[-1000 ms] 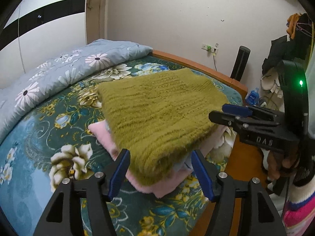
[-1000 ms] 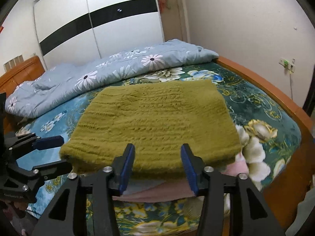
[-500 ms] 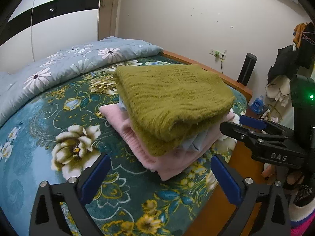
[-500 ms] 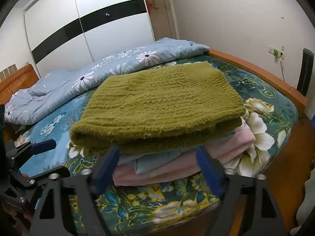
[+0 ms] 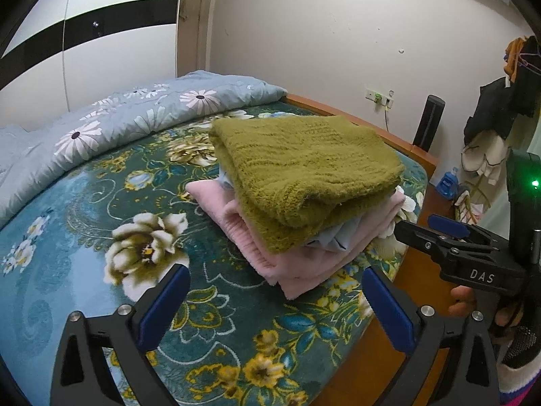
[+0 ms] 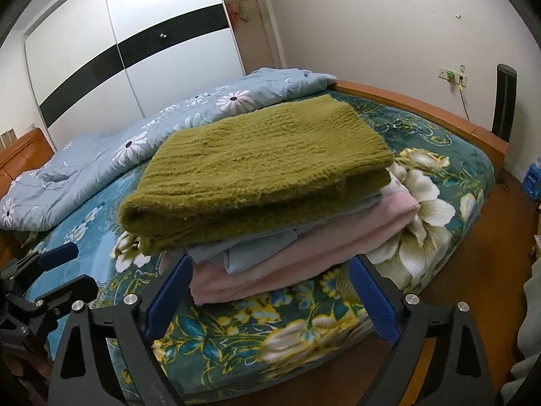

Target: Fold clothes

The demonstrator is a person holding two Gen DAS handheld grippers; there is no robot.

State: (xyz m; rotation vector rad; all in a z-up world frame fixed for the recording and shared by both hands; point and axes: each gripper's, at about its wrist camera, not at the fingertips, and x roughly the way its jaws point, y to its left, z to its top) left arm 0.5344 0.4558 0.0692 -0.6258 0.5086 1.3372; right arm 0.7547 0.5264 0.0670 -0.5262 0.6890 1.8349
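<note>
A folded olive-green knit sweater [image 5: 304, 165] [image 6: 257, 165] lies on top of a stack on the bed. Under it are a light blue garment [image 6: 243, 253] and a folded pink garment [image 5: 304, 264] [image 6: 297, 264]. My left gripper [image 5: 275, 299] is open and empty, held back from the stack's near corner. My right gripper [image 6: 270, 291] is open and empty, just in front of the stack's near edge. The right gripper also shows at the right of the left wrist view [image 5: 436, 233], and the left gripper at the lower left of the right wrist view [image 6: 64, 270].
The bed has a teal floral cover [image 5: 84, 237] and a wooden frame [image 6: 422, 105]. A pale blue daisy quilt [image 5: 118, 125] is bunched at the far side. A wardrobe [image 6: 135, 44], a black speaker [image 5: 427, 121] and hanging clothes [image 5: 500, 118] stand around the bed.
Both grippers have opened wide, let go of the green sweater and pulled back from the stack. The sweater now rests on the pile.
</note>
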